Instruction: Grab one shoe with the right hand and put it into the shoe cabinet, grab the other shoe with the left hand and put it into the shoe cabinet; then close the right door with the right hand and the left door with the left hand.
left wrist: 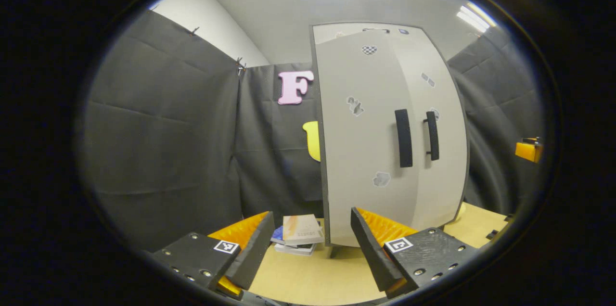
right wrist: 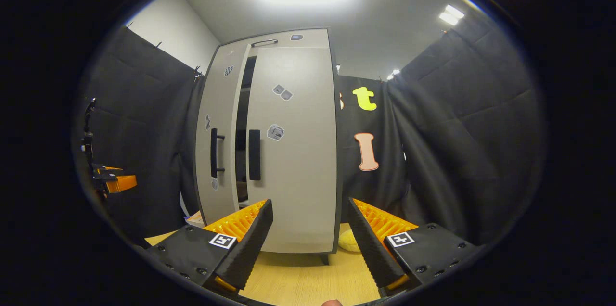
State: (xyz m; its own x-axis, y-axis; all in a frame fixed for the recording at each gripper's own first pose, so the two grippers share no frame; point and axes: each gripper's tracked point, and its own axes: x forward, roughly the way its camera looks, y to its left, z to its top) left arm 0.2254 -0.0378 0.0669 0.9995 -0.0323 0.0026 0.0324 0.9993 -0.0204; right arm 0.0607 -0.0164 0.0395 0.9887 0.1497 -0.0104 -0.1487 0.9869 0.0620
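Your cabinet point(right wrist: 269, 142) stands at the table's point(right wrist: 308, 279) back edge, left door point(right wrist: 216, 147) slightly ajar. Your left gripper point(left wrist: 313, 248) and right gripper point(right wrist: 310, 243) gape wide, holding nothing. Books point(left wrist: 298, 236) lie beside the cabinet.

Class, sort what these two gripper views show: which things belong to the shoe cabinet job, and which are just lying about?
Belongs to the job:
shoe cabinet
right door, ajar
left door
left gripper, open
right gripper, open

Just lying about:
stack of books
yellow object beside the cabinet
wooden tabletop
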